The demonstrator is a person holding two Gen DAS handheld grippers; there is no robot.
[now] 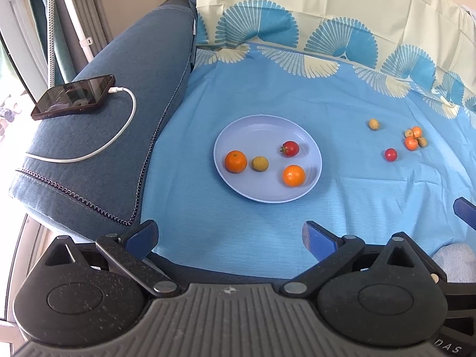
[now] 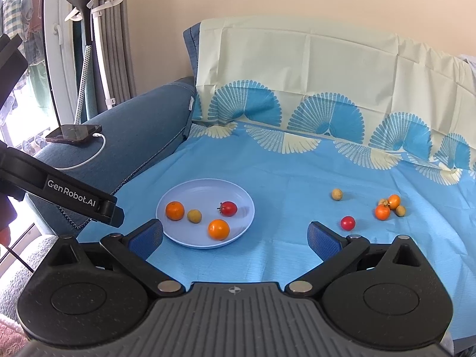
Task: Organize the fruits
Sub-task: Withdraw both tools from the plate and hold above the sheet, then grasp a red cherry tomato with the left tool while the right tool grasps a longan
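- A pale blue plate (image 1: 267,196) sits on the blue cloth (image 1: 267,89) that covers the sofa seat, and it holds four fruits.
- On the plate there are two oranges: one orange (image 1: 236,161) at about 9 o'clock and another orange (image 1: 294,175) at about 5 o'clock.
- Between them lies one small brownish-yellow fruit (image 1: 260,163), just beside the 9 o'clock orange without touching it.
- One red tomato (image 1: 290,148) lies at about 2 o'clock on the plate, on its side, with its green stem end pointing towards 9 o'clock.
- Off the plate, well to its 3 o'clock, the cloth carries one loose red tomato (image 1: 391,154); I cannot tell which way its stem points.
- One lone yellowish fruit (image 1: 373,124) lies further back, at about 11 o'clock from it.
- A tight cluster (image 1: 415,138) lies at the tomato's 2 o'clock, with two small oranges and two yellowish fruits touching.
- The left gripper (image 1: 230,238) is spread wide and holds nothing, short of the plate.
- The right gripper (image 2: 235,238) is likewise wide apart and empty.
- One phone (image 1: 74,96) with a white cable (image 1: 119,139) rests on the sofa arm (image 1: 119,89).
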